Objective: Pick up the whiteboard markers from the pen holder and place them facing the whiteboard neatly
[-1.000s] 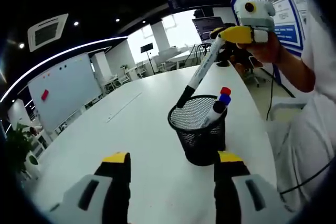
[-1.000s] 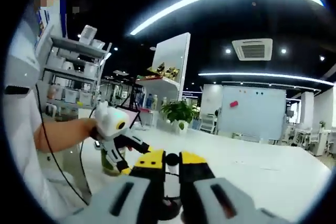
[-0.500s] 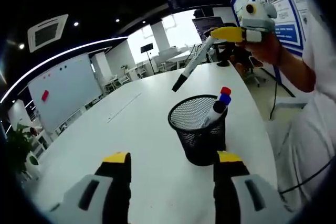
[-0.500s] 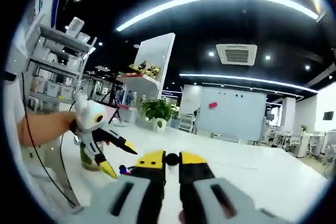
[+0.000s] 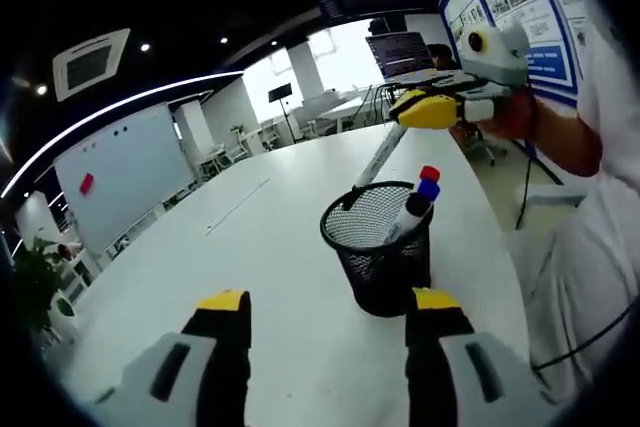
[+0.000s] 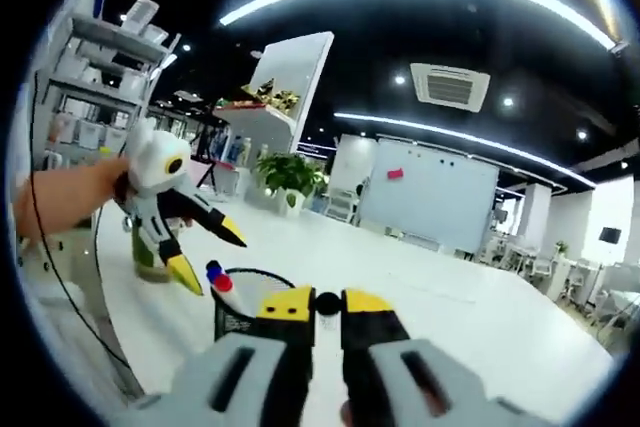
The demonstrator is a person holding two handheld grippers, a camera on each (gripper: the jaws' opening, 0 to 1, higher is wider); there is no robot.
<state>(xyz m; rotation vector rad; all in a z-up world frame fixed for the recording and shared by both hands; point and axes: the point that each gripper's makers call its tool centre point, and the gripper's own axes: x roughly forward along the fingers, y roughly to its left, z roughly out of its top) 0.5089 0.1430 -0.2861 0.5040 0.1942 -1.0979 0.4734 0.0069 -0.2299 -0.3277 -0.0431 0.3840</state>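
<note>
A black mesh pen holder (image 5: 378,252) stands on the white table (image 5: 250,247), with a red-capped and a blue-capped marker (image 5: 424,184) leaning in it. My left gripper (image 5: 326,312) is open, its jaws just short of the holder on either side. My right gripper (image 5: 430,109) is shut on the top end of a white marker (image 5: 380,152), which slants down behind the holder's far rim. In the right gripper view the marker's dark end (image 6: 325,300) sits between the shut jaws of the right gripper (image 6: 325,305). The holder (image 6: 232,309) and the open left gripper (image 6: 210,255) lie to the left. The whiteboard (image 5: 120,172) stands beyond the table.
A person's hand and white sleeve (image 5: 600,147) are at the table's right edge. A potted plant (image 6: 290,172), a green bottle (image 6: 148,252) and shelving (image 6: 100,77) stand on the far side. The whiteboard (image 6: 430,197) is past the table's end.
The right gripper drew the white marker up out of the holder, then brought it down behind the holder's far rim. The left gripper has stayed put and open.
</note>
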